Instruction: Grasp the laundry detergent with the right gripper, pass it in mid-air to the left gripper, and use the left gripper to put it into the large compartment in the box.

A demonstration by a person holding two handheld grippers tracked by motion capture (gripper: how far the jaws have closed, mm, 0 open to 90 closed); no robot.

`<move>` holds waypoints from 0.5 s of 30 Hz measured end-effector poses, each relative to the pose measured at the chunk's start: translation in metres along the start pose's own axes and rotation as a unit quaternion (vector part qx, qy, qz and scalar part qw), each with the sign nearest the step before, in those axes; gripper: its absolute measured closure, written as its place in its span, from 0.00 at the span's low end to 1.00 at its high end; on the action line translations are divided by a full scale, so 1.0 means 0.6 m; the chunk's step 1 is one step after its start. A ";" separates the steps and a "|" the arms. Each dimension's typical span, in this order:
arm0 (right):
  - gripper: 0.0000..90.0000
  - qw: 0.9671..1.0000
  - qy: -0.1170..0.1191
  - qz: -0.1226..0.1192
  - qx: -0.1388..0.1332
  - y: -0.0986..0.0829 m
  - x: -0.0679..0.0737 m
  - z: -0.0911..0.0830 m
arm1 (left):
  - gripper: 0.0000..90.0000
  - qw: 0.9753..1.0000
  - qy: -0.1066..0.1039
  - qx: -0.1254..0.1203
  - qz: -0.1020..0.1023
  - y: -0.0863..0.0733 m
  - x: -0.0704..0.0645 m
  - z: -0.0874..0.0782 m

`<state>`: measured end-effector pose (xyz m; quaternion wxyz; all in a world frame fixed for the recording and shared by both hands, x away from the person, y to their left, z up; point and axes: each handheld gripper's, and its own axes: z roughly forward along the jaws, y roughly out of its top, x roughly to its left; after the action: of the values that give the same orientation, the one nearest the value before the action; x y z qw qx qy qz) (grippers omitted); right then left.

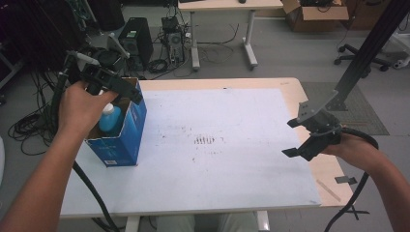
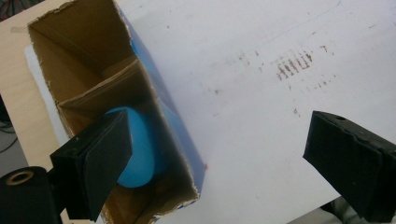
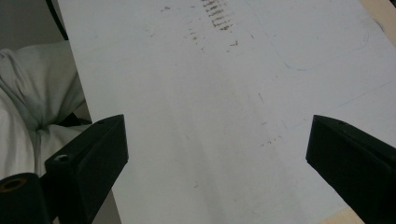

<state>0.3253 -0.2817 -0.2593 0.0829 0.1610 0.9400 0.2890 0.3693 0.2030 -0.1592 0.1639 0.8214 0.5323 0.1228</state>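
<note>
A blue cardboard box point(image 1: 123, 145) stands open-topped on the left side of the table. A cardboard divider splits its inside. In the nearer compartment sits a light blue bottle point(image 1: 110, 121) with a white cap. My left gripper point(image 1: 121, 89) hovers over the box top, open. In the left gripper view its left jaw hangs above the bottle point(image 2: 140, 149) inside the box point(image 2: 79, 65) and its right jaw is over the white sheet. My right gripper point(image 1: 291, 137) is held above the table's right edge, open and holding nothing. The right gripper point(image 3: 215, 149) looks down on bare white sheet.
A white sheet point(image 1: 217, 159) covers most of the wooden table, with dark smudges point(image 1: 204, 140) at its middle. Scraps of tape point(image 1: 345, 180) lie on the bare right edge. A black slanted pole point(image 1: 367, 48) rises at the right. Cables and a computer tower point(image 1: 135, 38) sit on the floor behind.
</note>
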 end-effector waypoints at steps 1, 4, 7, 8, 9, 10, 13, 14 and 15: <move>0.06 1.000 0.000 0.000 0.000 0.000 0.000 0.000 | 0.09 1.000 0.000 0.001 0.002 0.001 -0.001 0.000; 0.06 1.000 0.001 0.002 0.000 0.000 0.000 0.000 | 0.08 1.000 -0.001 0.001 0.006 0.003 -0.006 -0.002; 0.06 1.000 0.000 0.002 0.000 0.000 -0.001 -0.001 | 0.08 1.000 -0.003 0.001 0.015 0.006 -0.013 -0.004; 0.06 1.000 0.000 0.002 0.000 0.000 -0.001 -0.002 | 0.08 1.000 -0.003 0.000 0.017 0.006 -0.015 -0.005; 0.06 1.000 0.000 0.002 0.000 0.000 -0.001 -0.002 | 0.08 1.000 -0.004 -0.001 0.021 0.008 -0.019 -0.005; 0.06 1.000 -0.001 0.002 0.000 0.000 -0.001 -0.003 | 0.08 1.000 -0.007 -0.002 0.026 0.010 -0.023 -0.007; 0.06 1.000 -0.001 0.005 0.001 -0.001 -0.001 -0.003 | 0.08 0.999 -0.011 -0.003 0.040 0.015 -0.035 -0.008; 0.06 1.000 -0.001 0.005 0.002 -0.001 -0.001 -0.003 | 0.08 0.999 -0.013 -0.003 0.046 0.018 -0.040 -0.008; 0.06 1.000 0.000 0.006 0.002 -0.001 -0.001 -0.003 | 0.08 0.999 -0.014 -0.003 0.051 0.020 -0.045 -0.008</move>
<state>0.3252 -0.2834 -0.2581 0.0812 0.1666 0.9396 0.2876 0.3666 0.1747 -0.1505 0.1672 0.8488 0.4868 0.1209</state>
